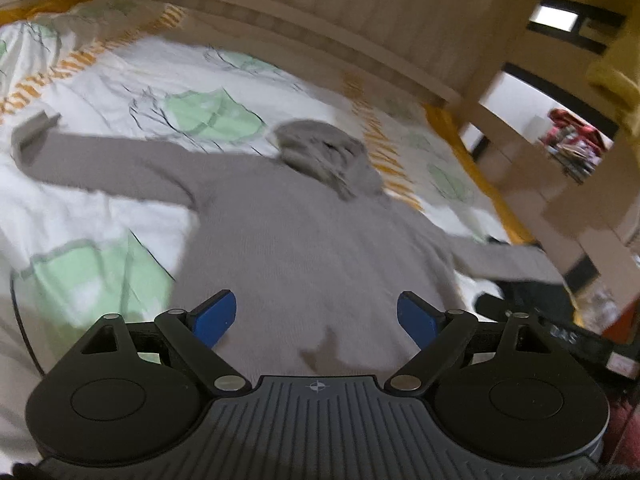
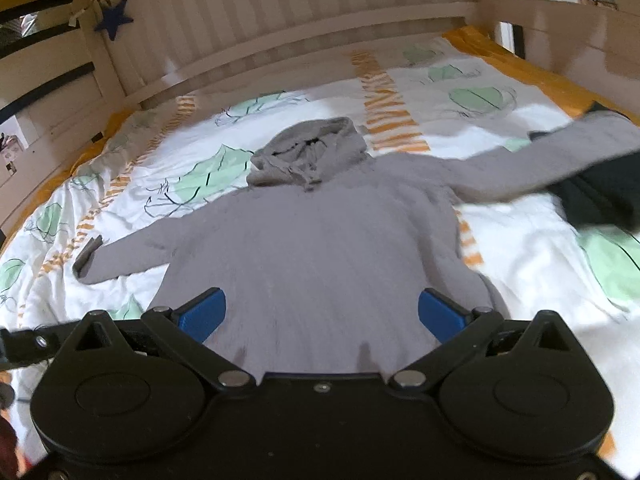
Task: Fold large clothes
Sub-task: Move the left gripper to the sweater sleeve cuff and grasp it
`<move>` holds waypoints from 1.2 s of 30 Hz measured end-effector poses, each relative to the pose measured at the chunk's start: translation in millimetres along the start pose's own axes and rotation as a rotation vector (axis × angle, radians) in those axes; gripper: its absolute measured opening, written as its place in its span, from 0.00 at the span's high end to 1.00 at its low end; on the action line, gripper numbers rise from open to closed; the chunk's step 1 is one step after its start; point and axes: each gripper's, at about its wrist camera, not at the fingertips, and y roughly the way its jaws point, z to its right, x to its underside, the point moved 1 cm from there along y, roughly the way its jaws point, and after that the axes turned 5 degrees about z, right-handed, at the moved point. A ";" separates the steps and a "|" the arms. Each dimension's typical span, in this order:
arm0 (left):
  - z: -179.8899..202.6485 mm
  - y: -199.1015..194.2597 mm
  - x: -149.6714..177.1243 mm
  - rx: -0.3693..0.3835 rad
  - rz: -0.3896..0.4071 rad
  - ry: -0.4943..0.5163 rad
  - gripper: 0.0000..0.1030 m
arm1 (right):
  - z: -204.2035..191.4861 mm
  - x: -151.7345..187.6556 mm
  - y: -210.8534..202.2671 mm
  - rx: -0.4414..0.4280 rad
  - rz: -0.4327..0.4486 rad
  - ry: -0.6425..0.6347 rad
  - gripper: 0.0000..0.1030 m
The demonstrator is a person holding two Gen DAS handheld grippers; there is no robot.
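The grey hoodie's [image 2: 320,248] hem is hidden behind both tongs' bodies.

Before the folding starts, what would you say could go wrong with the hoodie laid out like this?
1. The grey hoodie lies on a soft, rumpled duvet; a gripper closing on its hem may pinch bedding along with it.
2. Its right sleeve runs onto a dark garment, which might get dragged into the fold.
3. The hood is bunched, so the fold may come out lumpy.

The left gripper and right gripper are open, holding nothing.
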 end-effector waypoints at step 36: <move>-259.7 70.8 -96.2 -0.529 0.077 -0.087 0.26 | -67.3 24.3 178.2 -0.049 -0.079 -0.103 0.14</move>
